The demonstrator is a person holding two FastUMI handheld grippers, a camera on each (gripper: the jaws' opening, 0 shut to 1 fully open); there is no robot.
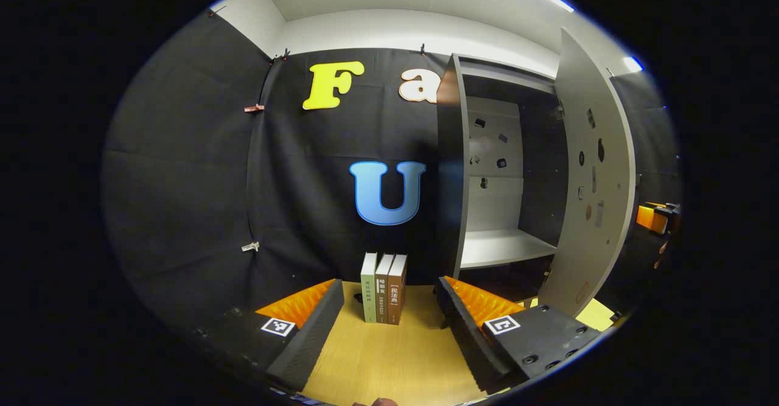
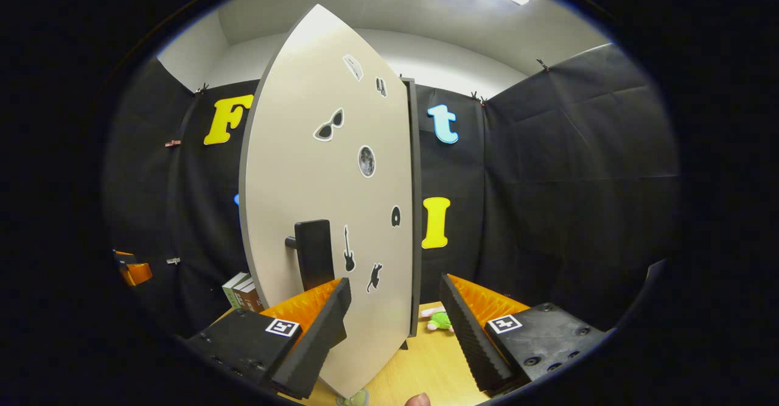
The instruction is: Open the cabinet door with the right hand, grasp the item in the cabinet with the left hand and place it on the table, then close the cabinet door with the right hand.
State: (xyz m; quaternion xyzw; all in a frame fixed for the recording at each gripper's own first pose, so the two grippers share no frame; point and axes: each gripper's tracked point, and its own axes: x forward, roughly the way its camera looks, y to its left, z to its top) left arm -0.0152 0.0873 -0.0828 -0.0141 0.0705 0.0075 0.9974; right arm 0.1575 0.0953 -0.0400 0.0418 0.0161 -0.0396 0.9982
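On the table: three upright books (image 1: 383,288) stand between my left tool (image 1: 389,315) fingers, untouched.
Left tool: spread wide, holding nothing; I judge the books already placed.
Cabinet: grey sticker-dotted wooden door (image 2: 331,211) open.
Right tool (image 2: 394,315): wide, empty, near the dark block handle (image 2: 314,254), presumably lined up to close it.

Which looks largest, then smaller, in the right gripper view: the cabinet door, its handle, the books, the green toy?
1. Door, largest by far.
2. Handle.
3. Books and toy: both look small and partly hidden, so I won't rank them. The door's nearness exaggerates its size.
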